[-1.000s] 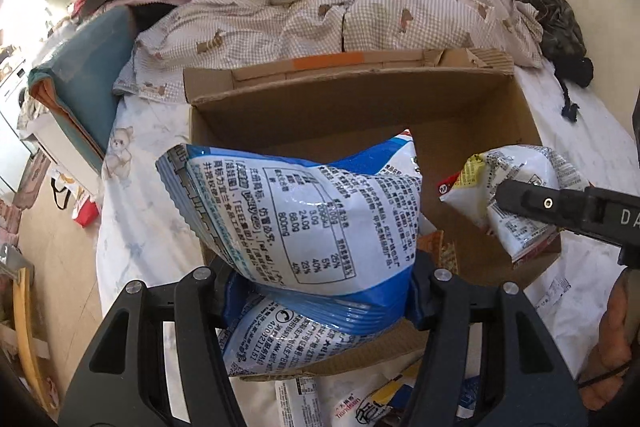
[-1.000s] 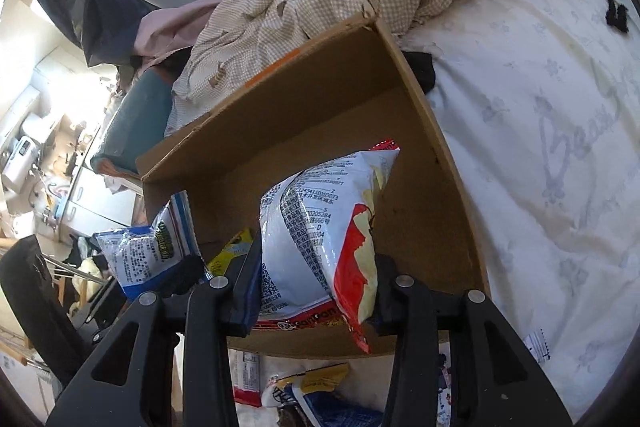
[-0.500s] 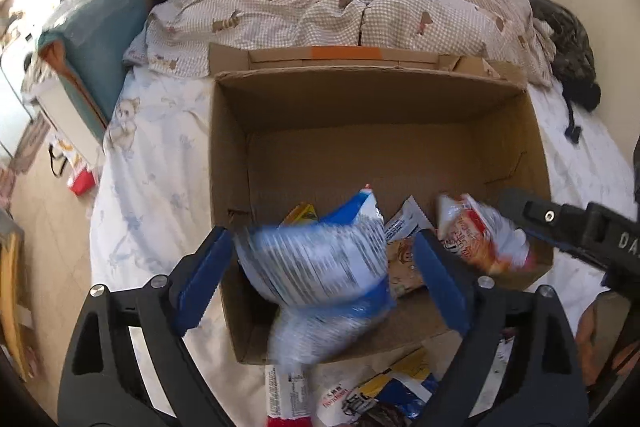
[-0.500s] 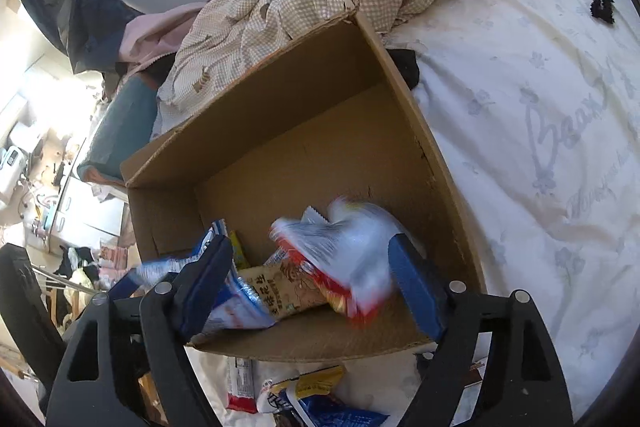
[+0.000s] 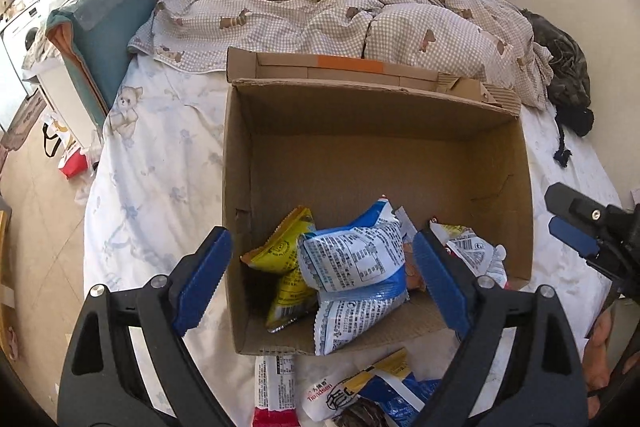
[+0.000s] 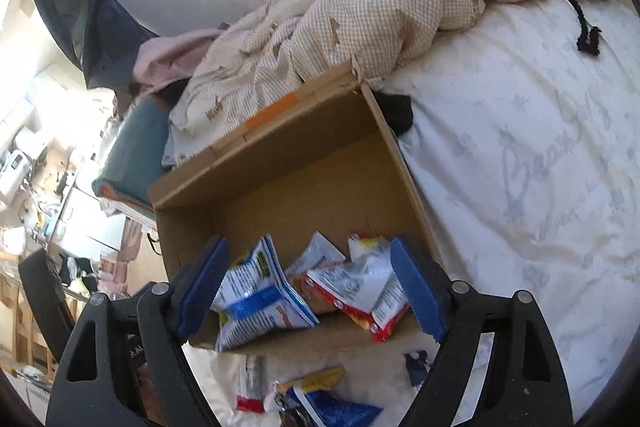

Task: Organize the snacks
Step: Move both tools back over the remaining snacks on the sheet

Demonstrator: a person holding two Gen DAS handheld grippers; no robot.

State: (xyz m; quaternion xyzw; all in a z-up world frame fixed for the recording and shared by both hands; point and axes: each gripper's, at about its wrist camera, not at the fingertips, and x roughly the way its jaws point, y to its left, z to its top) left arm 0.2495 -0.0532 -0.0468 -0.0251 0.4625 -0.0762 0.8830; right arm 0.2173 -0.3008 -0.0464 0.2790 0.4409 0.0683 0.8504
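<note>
An open cardboard box (image 5: 360, 131) (image 6: 304, 163) stands on the bed. Inside it lie a blue-and-white snack bag (image 5: 356, 275) (image 6: 256, 299), a yellow bag (image 5: 284, 259) and a red-and-white bag (image 5: 472, 251) (image 6: 364, 295). My left gripper (image 5: 320, 283) hangs open above the box's near end, nothing between its blue pads. My right gripper (image 6: 312, 291) is likewise open over the box, nothing pressed by its pads; it also shows at the right edge of the left wrist view (image 5: 580, 227). More packets (image 5: 360, 391) (image 6: 308, 391) lie on the sheet in front of the box.
A checked duvet (image 5: 340, 15) (image 6: 380, 7) is bunched behind the box. Dark clothing (image 5: 568, 75) lies at the far right. White sheet (image 6: 540, 167) stretches right of the box. A teal cushion (image 5: 96, 27) and the floor are to the left of the bed.
Both grippers let go: the blue-and-white bag and the red-and-white bag dropped into the box and now lie still. The jaws stand wide, and the right gripper has lifted a little.
</note>
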